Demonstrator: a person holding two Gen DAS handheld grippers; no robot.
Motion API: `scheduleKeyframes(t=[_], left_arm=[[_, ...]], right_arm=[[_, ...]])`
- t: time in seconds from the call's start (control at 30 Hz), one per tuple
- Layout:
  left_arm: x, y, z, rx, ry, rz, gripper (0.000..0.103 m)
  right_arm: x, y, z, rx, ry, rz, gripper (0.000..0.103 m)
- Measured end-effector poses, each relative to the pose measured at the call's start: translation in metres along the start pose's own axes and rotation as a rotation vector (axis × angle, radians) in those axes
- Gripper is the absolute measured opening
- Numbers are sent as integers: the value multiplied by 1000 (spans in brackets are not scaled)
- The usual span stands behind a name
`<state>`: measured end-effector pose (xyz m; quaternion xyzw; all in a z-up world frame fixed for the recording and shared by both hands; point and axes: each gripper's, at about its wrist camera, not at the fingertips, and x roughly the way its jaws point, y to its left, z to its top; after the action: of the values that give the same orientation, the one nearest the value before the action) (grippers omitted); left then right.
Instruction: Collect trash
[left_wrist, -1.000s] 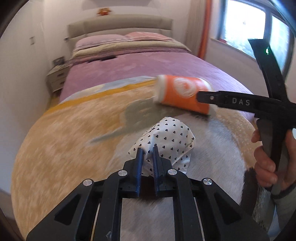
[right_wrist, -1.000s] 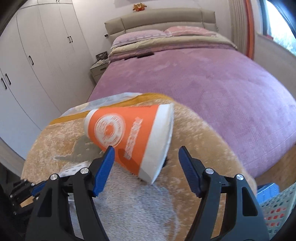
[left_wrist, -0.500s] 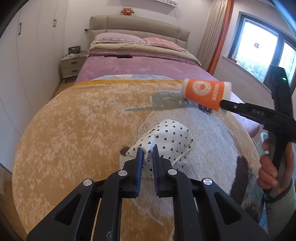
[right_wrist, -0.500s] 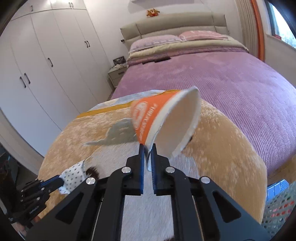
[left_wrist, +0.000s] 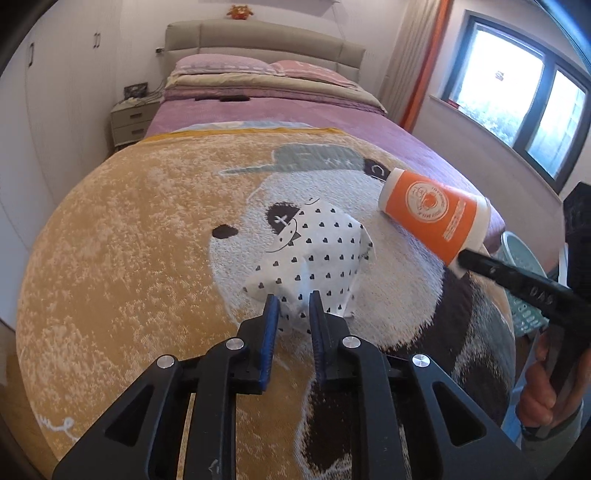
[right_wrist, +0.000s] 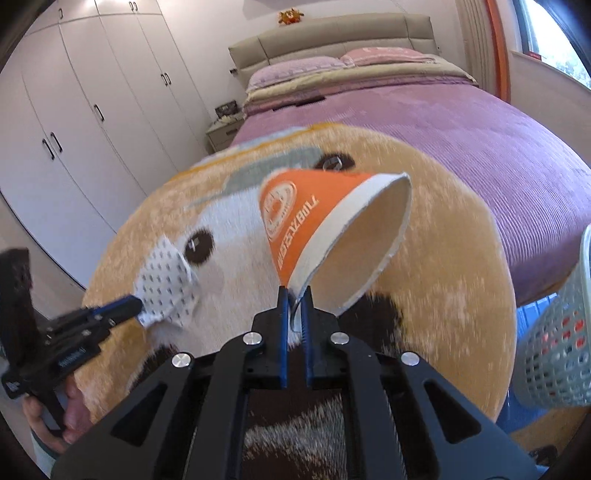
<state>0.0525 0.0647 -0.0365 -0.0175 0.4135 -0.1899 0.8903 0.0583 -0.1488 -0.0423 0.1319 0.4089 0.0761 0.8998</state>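
My left gripper (left_wrist: 293, 301) is shut on a crumpled white paper with black hearts (left_wrist: 314, 254) and holds it above the bed's bear-print blanket (left_wrist: 129, 229). The paper also shows in the right wrist view (right_wrist: 166, 284), held by the left gripper (right_wrist: 135, 308). My right gripper (right_wrist: 295, 293) is shut on the rim of an orange paper cup (right_wrist: 306, 225), which lies on its side in the air, mouth facing right. In the left wrist view the cup (left_wrist: 432, 218) hangs at the right, pinched by the right gripper (left_wrist: 465, 258).
A pale green perforated basket (right_wrist: 557, 347) stands off the bed's foot at the right; it also shows in the left wrist view (left_wrist: 524, 266). Purple bedspread (right_wrist: 461, 122) and pillows lie beyond. White wardrobes (right_wrist: 74, 110) line the left wall. A nightstand (left_wrist: 131, 120) stands by the headboard.
My right gripper closed on the cup's rim and lifted it, moving back and right toward the basket. My left gripper pulled back with the paper still in it.
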Motion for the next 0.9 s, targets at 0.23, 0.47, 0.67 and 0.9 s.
scheduleKeyframes(t=[0.23, 0.47, 0.67, 0.9], left_arm=[[-12, -3, 5, 34, -26, 15, 52], [4, -16, 26, 149, -4, 33, 69], [36, -14, 33, 192, 65, 77, 76], [52, 0, 29, 143, 107, 52, 76]], right_arm=[[0, -4, -18, -24, 41, -6, 6], [-12, -17, -26, -39, 37, -18, 12], [-21, -32, -32, -33, 22, -45, 40], [-38, -49, -24, -13, -48, -54, 47]])
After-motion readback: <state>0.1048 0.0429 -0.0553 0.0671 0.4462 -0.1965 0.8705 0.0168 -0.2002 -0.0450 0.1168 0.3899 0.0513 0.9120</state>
